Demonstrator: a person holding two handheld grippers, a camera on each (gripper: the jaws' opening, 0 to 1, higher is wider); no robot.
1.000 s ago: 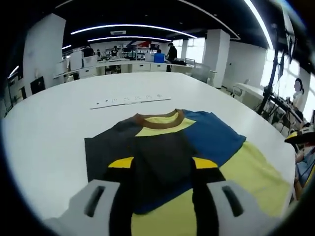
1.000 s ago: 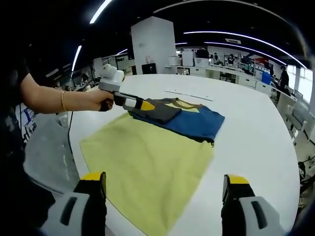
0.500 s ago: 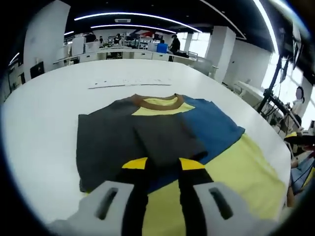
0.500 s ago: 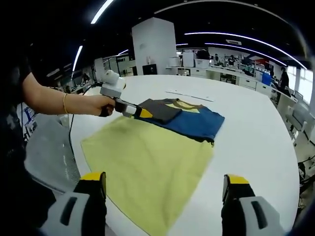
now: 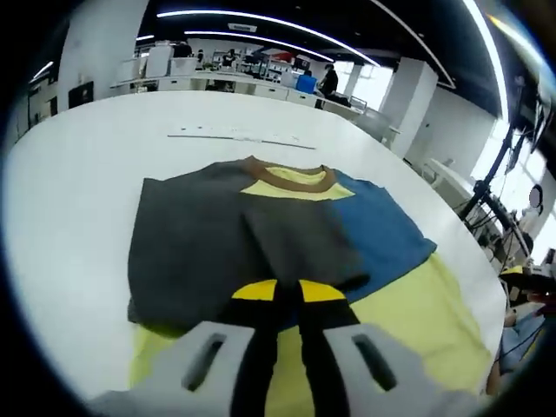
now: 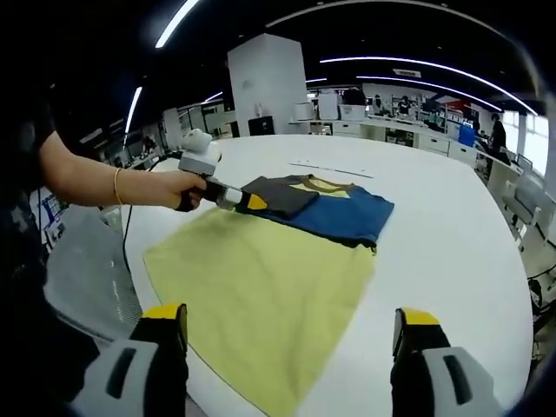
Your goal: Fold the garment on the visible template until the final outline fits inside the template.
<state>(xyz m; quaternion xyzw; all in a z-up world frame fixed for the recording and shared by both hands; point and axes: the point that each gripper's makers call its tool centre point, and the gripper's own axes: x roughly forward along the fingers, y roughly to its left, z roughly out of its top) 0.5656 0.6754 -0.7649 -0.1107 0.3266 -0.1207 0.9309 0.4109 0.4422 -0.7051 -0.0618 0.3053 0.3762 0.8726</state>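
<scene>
On the white table (image 6: 452, 226) I see the T-shirt (image 5: 287, 234) lying flat, collar (image 5: 287, 175) pointing away from my left gripper; its upper body is dark grey on one side and blue on the other, and the lower body is pale yellow. In the left gripper view, my left gripper (image 5: 288, 291) has its yellow-tipped jaws drawn nearly together at the near edge of the dark grey sleeve (image 5: 300, 248), which lies folded inward over the chest; the jaws appear to pinch that sleeve's edge. In the right gripper view, the same left gripper (image 6: 246, 201) is at the grey side of the shirt, held by the person's hand (image 6: 178, 189), which wears a thin bracelet (image 6: 117, 185) at the wrist. My right gripper (image 6: 291, 326) has its jaws spread wide with nothing between them, positioned at the near side of the table, just short of the yellow hem (image 6: 261, 304). A narrow white strip (image 5: 234, 135) lies on the table beyond the collar, well apart from the shirt. I cannot make out a template outline on the table surface.
</scene>
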